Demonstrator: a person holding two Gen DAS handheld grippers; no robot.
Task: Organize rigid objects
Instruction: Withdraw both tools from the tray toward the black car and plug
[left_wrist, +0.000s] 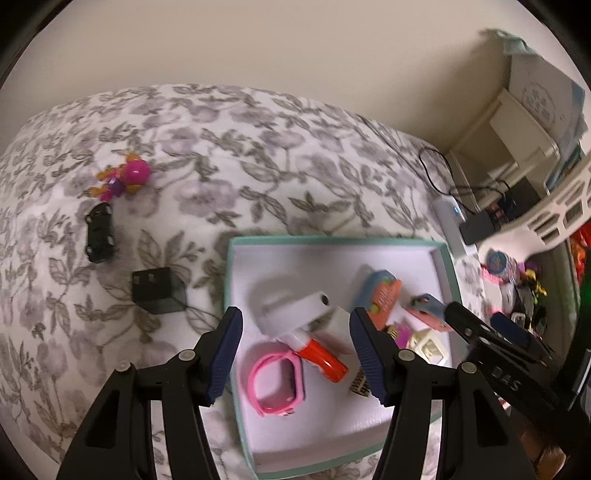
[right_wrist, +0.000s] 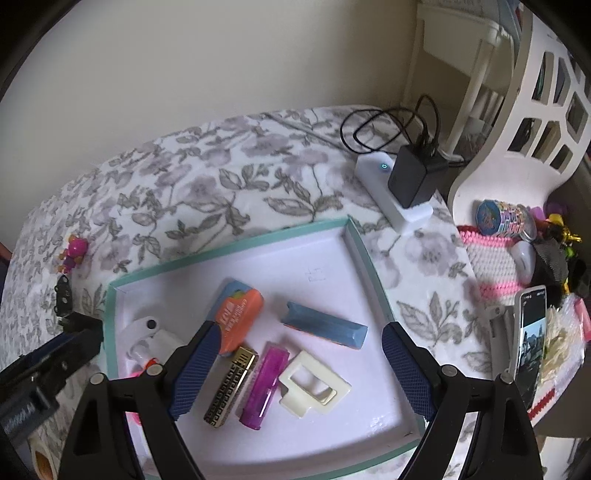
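Two handheld grippers hang over a shallow teal-rimmed tray (right_wrist: 236, 240) set on a floral bedspread (left_wrist: 229, 147). The left gripper (left_wrist: 295, 354), at the bottom centre of its own view, has its jaws spread with nothing pinched; below the gap lie a white-and-orange toy gun (left_wrist: 306, 325) and a pink watch (left_wrist: 277, 384). The right gripper (right_wrist: 299, 369), low in its frame, is likewise wide apart and empty above a gold patterned case (right_wrist: 231, 387), a magenta tube (right_wrist: 264, 384), a cream hair clip (right_wrist: 314, 387), a grey-blue bar (right_wrist: 325, 326) and an orange-and-blue packet (right_wrist: 238, 319), all inside the tray. At the left of the left view, outside the tray, sit a black toy car (left_wrist: 99, 232), a pink toy figure (left_wrist: 125, 179) and a black cube (left_wrist: 157, 290). A white power strip (right_wrist: 391, 192) lies at the upper right.
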